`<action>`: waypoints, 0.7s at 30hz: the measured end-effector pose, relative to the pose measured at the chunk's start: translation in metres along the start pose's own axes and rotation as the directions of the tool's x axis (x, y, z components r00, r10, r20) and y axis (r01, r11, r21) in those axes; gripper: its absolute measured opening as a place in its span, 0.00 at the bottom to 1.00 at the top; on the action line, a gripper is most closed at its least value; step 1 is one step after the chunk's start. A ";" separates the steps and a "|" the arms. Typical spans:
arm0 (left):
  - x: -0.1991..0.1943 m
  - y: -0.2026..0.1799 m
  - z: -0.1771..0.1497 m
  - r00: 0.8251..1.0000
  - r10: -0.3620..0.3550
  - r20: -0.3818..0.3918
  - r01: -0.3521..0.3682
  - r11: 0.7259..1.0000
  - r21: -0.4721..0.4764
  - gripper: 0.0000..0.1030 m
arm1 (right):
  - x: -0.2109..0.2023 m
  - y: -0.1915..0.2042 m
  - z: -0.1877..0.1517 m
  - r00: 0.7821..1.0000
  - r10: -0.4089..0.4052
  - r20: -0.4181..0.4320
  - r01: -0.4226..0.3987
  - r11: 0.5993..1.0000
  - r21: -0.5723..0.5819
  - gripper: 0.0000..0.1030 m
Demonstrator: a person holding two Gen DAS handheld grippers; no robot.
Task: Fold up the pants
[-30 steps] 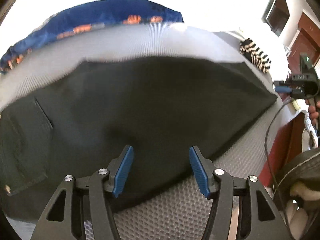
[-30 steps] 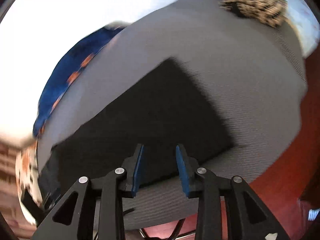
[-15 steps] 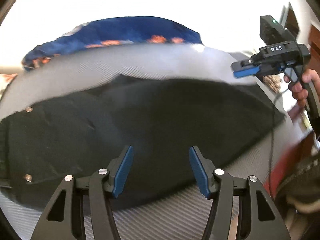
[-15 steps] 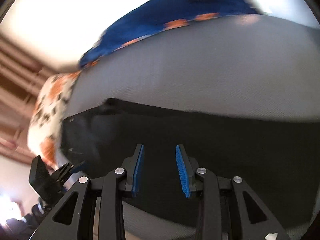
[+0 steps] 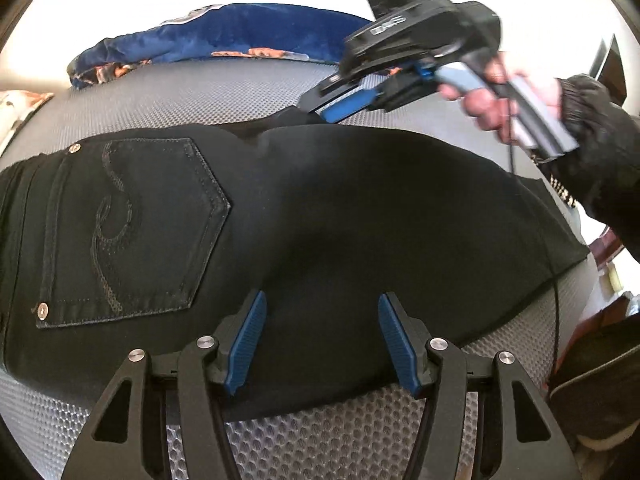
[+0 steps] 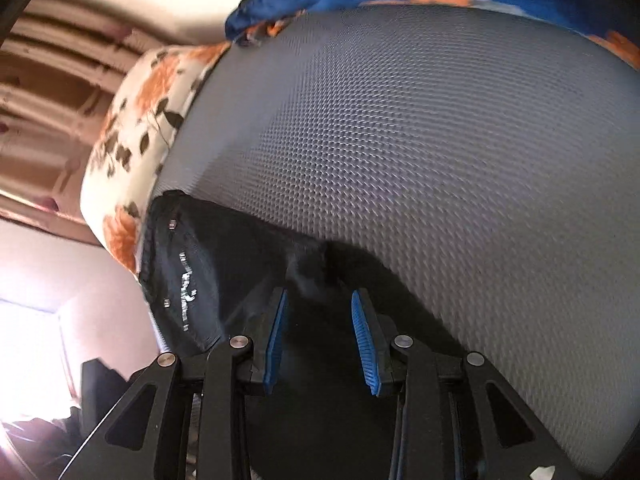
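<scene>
Black pants [image 5: 320, 208] lie flat across a grey mesh mat [image 5: 224, 96], folded lengthwise, with a stitched back pocket [image 5: 132, 224] on the left. My left gripper [image 5: 320, 324] is open and empty, low over the near edge of the pants. My right gripper [image 5: 320, 110], seen from the left wrist view, reaches down to the far edge of the pants near the crotch. In its own view the right gripper [image 6: 319, 318] is open, with the dark fabric [image 6: 304, 276] between and under its blue pads.
A blue and orange blanket [image 5: 224, 44] lies bunched along the far side of the mat. A white and orange floral cloth [image 6: 136, 128] sits past the waistband end. The mat's right edge drops to reddish furniture [image 5: 608, 248].
The right gripper swung across from the leg end to the far edge of the pants near the crotch and came down onto it. The left gripper moved closer over the near edge.
</scene>
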State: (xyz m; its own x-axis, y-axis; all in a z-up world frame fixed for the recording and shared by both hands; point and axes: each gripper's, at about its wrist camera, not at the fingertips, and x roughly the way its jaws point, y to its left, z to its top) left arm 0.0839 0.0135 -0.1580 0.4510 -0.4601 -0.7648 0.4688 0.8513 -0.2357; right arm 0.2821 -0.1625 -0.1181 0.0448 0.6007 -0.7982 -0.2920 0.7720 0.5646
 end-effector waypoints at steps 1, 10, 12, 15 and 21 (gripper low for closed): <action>0.000 0.001 0.000 1.000 -0.004 0.001 0.004 1.000 -0.006 0.57 | 0.007 0.001 0.005 1.000 -0.004 -0.013 0.004 1.000 -0.005 0.30; -0.004 0.008 0.000 1.000 -0.020 0.016 0.021 0.999 -0.033 0.57 | -0.004 0.028 0.022 0.999 -0.002 0.044 0.006 0.996 -0.090 0.09; -0.005 0.006 -0.003 1.000 -0.017 0.023 0.018 1.000 -0.024 0.57 | -0.003 0.032 0.021 0.997 -0.052 0.060 0.060 0.990 -0.125 0.08; -0.007 0.002 -0.007 1.000 -0.006 0.028 0.006 1.000 -0.009 0.57 | 0.013 0.028 0.025 0.987 -0.142 0.075 0.152 0.977 -0.152 0.08; -0.010 0.000 -0.006 1.000 -0.007 0.003 0.007 1.000 0.001 0.57 | 0.015 0.015 0.030 0.988 -0.133 0.078 0.140 0.986 -0.094 0.23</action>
State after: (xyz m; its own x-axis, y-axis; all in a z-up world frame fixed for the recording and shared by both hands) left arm 0.0748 0.0199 -0.1545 0.4501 -0.4668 -0.7613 0.4726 0.8478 -0.2404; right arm 0.3071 -0.1357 -0.1151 0.1577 0.5071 -0.8473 -0.3714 0.8255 0.4250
